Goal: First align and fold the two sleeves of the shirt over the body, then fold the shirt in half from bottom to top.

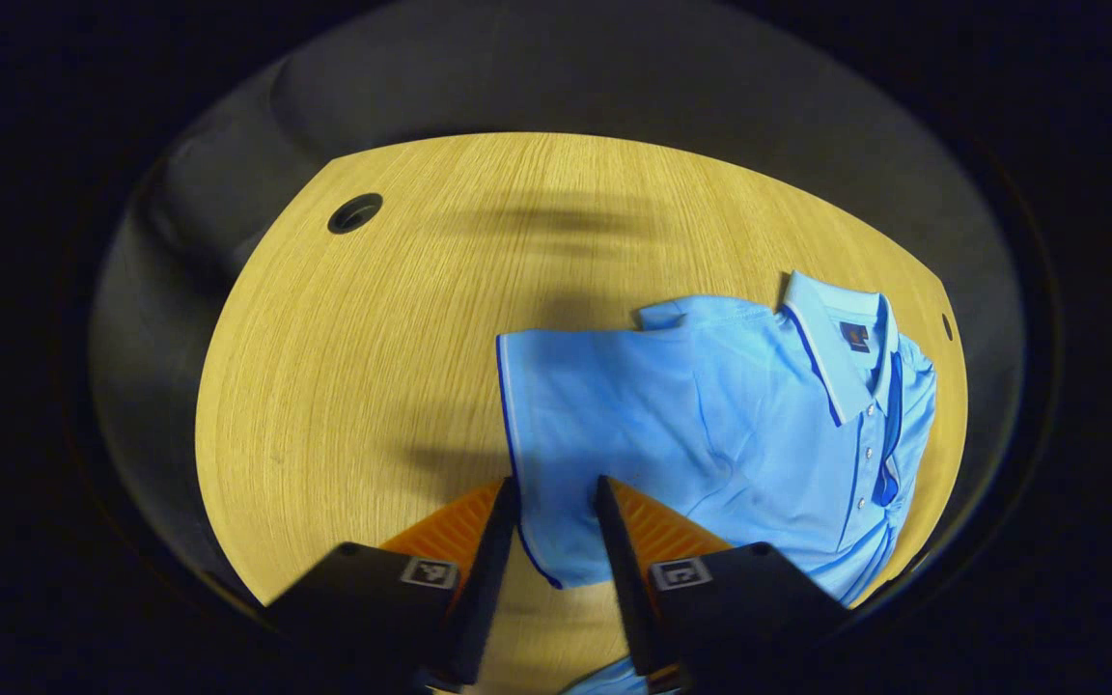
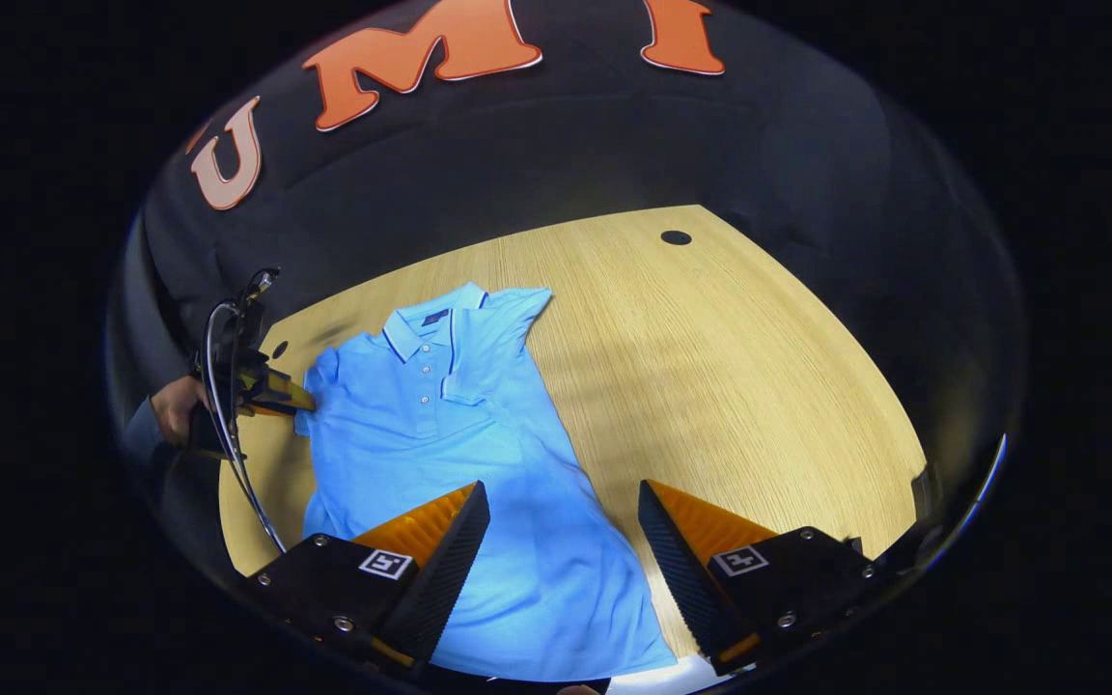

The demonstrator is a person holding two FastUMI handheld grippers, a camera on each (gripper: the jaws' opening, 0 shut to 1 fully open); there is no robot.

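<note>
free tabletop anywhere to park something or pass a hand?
Bare wood runs from the polo shirt to the table edge with the grommet hole. In the left gripper view, another open stretch lies between sleeve and cable hole. Crowded by the left gripper at the shirt's far sleeve.

— Where do my two cameras look from?
— My left one sits low, close over the light blue polo shirt point(image 1: 710, 415). My right one looks from its hem, farther back. Both see the yellow wooden table point(image 2: 710, 367).
</note>
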